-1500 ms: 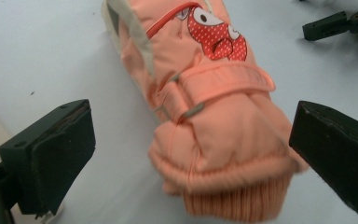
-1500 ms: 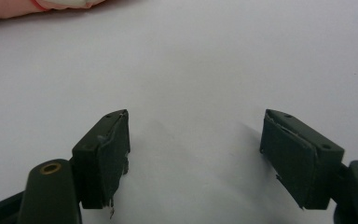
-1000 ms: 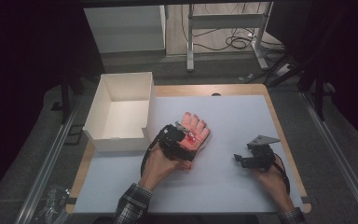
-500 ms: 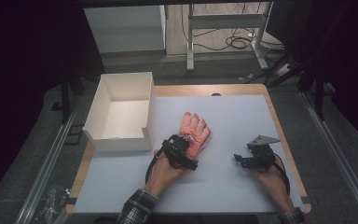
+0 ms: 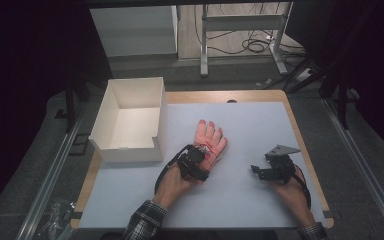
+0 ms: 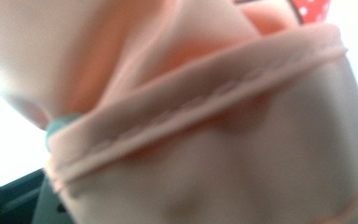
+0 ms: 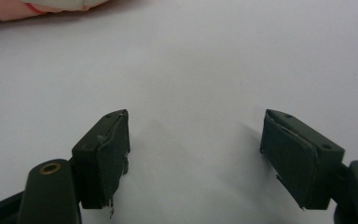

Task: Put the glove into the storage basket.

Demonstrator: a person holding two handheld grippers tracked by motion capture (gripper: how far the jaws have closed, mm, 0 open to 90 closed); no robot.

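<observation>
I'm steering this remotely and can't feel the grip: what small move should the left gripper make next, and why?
Probably a short lift to test the hold. The left gripper has just been closing, and its own view shows the pink glove's hemmed cuff bunched right against the camera, so it looks clamped. The white box stands open close by on the left; the right gripper rests open on the table.

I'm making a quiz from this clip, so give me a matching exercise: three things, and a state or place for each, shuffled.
1. left gripper
2. right gripper
3. white box

a. jaws open over bare mat
b. empty, at the table's left
c. has just been closing, now shut on the pink glove's cuff

Pairs: 1-c, 2-a, 3-b
</observation>
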